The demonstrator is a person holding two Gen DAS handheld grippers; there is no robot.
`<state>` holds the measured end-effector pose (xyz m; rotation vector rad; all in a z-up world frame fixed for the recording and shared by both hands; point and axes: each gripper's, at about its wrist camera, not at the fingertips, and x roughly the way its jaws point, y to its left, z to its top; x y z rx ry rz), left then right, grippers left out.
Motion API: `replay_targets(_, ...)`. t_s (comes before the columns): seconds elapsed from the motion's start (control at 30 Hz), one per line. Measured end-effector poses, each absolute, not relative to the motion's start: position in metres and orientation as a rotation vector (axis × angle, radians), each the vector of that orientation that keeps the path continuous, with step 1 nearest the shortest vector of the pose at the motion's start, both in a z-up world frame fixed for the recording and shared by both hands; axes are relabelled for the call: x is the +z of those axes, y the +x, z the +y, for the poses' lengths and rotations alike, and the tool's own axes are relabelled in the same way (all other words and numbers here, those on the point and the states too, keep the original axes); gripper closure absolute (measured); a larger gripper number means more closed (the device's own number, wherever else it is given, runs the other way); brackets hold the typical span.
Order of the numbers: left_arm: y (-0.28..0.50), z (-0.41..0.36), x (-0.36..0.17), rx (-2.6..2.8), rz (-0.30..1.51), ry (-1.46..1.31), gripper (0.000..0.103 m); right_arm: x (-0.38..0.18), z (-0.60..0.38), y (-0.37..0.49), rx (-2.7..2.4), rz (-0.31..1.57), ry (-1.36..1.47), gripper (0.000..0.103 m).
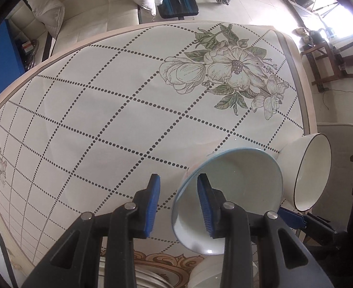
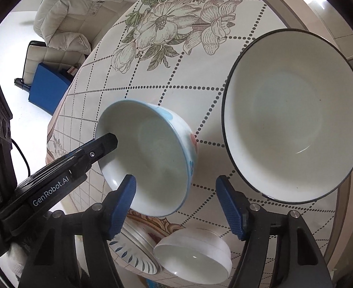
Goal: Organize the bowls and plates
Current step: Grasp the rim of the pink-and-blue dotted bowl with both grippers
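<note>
The left gripper [image 1: 179, 204] clamps the rim of the blue-rimmed bowl [image 2: 152, 158] above the bench [image 1: 104, 110]; the right gripper [image 2: 176, 206] stands open, empty, beside the black-rimmed bowl [image 2: 294, 115].

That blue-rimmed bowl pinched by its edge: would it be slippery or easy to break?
Probably both. The blue-rimmed bowl looks like glossy glazed ceramic, so it is likely stiff, slick and breakable if dropped. The left gripper seems to hold only one side of the rim, and the bowl hangs tilted, so it might swing or slip.
</note>
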<state>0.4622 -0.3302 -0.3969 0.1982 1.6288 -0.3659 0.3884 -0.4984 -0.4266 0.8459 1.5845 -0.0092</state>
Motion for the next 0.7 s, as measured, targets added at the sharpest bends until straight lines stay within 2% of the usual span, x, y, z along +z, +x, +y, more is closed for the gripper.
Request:
replay_targets(0.1,0.467,-0.339,-0.403,-0.379,1.640,0.218,0.074,-0.433,-0.497,0.393,-0.011,1.592,0.856,0.037)
replay_targets(0.13,0.468,-0.340,-0.405,-0.383,1.642,0.226,0.079,-0.435,-0.497,0.395,-0.012,1.595,0.862,0.038)
replay_targets(0.23,0.467,-0.345,-0.409,-0.399,1.642,0.249,0.085,-0.439,-0.494,0.400,-0.019,1.599,0.863,0.047)
replay_targets(0.4,0.465,-0.345,-0.411,-0.395,1.631,0.262,0.087,-0.445,-0.488,0.409,-0.057,1.618,0.809,0.066)
replay_targets(0.53,0.463,-0.338,-0.410,-0.380,1.637,0.248,0.088,-0.448,-0.490,0.408,-0.075,1.615,0.789,0.087)
replay_targets(0.7,0.457,-0.332,-0.406,-0.375,1.631,0.249,0.088,-0.448,-0.490,0.406,-0.056,1.616,0.787,0.090)
